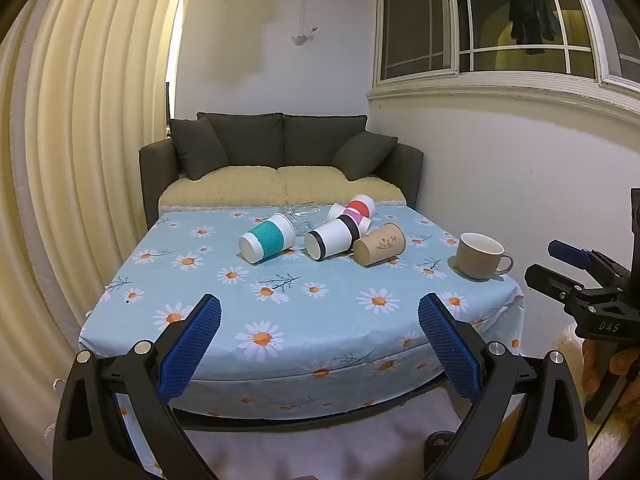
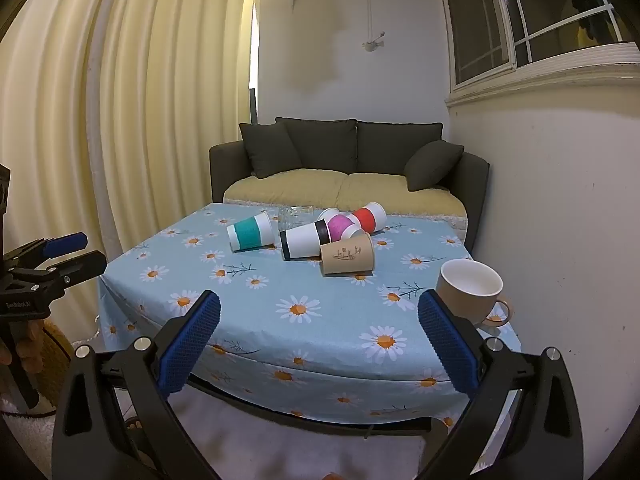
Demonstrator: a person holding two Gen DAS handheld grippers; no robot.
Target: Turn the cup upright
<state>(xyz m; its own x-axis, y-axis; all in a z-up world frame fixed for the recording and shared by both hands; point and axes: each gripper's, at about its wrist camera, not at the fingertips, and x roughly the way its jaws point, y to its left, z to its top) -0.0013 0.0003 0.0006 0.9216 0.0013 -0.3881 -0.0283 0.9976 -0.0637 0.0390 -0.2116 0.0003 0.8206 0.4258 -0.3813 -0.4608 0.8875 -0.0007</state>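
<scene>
Several paper cups lie on their sides mid-table: a teal-sleeved cup (image 1: 267, 243) (image 2: 251, 235), a black-banded white cup (image 1: 334, 238) (image 2: 305, 239), a brown kraft cup (image 1: 379, 244) (image 2: 347, 259), a pink cup (image 2: 341, 227) and a red cup (image 1: 359, 207) (image 2: 368, 217). A beige mug (image 1: 479, 255) (image 2: 469, 290) stands upright at the right edge. My left gripper (image 1: 319, 320) and right gripper (image 2: 319, 319) are both open and empty, held off the table's near edge, well short of the cups. Each gripper shows at the side of the other's view.
The table wears a blue daisy cloth (image 1: 280, 292) (image 2: 280, 292). Clear glassware (image 1: 298, 216) (image 2: 292, 214) sits behind the cups. A dark sofa (image 1: 280, 152) stands behind the table, a curtain (image 1: 80, 160) at left, a wall (image 1: 500, 160) close at right.
</scene>
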